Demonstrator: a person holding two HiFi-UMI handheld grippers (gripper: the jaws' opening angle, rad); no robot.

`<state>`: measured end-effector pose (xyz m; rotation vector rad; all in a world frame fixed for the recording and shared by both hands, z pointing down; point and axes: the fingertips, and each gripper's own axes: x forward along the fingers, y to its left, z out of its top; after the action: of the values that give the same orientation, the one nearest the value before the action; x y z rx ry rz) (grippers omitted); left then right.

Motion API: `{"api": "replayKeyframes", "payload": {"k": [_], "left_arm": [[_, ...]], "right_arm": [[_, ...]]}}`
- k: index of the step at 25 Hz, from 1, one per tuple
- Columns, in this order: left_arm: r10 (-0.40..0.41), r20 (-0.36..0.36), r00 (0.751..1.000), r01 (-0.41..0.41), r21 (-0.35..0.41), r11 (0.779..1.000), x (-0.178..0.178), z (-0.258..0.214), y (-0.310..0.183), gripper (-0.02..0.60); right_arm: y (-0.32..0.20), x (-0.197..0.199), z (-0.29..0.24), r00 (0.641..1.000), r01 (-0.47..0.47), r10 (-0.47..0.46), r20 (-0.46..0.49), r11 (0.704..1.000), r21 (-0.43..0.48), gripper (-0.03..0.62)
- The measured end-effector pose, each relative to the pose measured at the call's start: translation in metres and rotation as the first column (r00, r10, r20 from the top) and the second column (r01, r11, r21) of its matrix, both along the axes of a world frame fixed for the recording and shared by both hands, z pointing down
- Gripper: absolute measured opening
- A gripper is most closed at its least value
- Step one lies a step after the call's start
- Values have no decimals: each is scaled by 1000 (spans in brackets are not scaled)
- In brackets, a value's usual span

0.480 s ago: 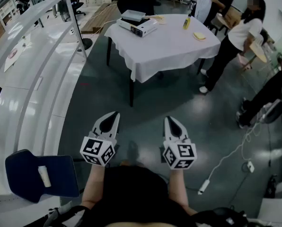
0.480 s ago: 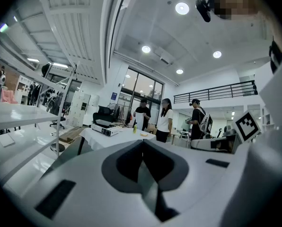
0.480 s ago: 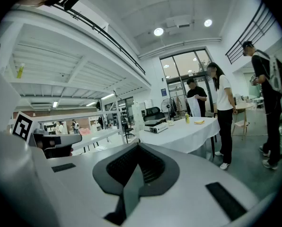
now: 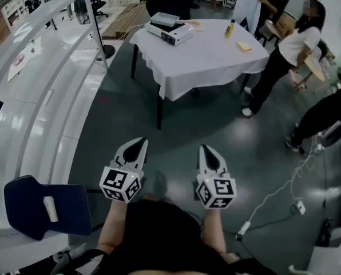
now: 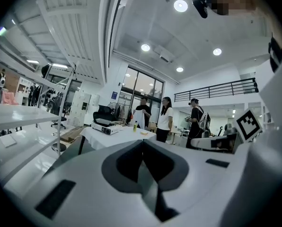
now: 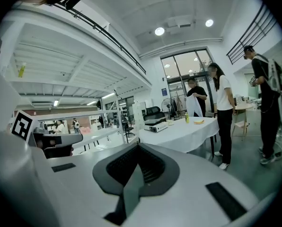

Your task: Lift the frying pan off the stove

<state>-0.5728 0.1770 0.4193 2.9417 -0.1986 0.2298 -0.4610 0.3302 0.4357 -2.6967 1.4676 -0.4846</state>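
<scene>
- left tool [image 4: 137,146] and right tool [image 4: 207,151] both pressed together, empty
- no frying pan or stove anywhere, just a worktop [image 4: 205,59] well ahead
- pan's likely heavy and stiff, so grab the handle

White-clothed table [image 4: 205,62] with a white projector [image 4: 173,34], a small bottle [image 4: 230,28], a flat yellow item [image 4: 244,46]

Left gripper [image 4: 137,146] and right gripper [image 4: 209,153] side by side at waist, both closed, empty, tips forward.
</scene>
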Motion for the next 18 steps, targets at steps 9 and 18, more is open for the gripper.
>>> {"api": "replayKeyframes", "payload": {"k": [9,18], "left_arm": [[-53,18,998,53,-12,999,-6,27,23,12],[-48,-18,999,48,-29,998,11,25,30,275]], "right_arm": [[23,-3,25,1000,21,-20,15,1000,-13,6],[33,10,32,1000,11,-11,24,1000,-10,6]]}}
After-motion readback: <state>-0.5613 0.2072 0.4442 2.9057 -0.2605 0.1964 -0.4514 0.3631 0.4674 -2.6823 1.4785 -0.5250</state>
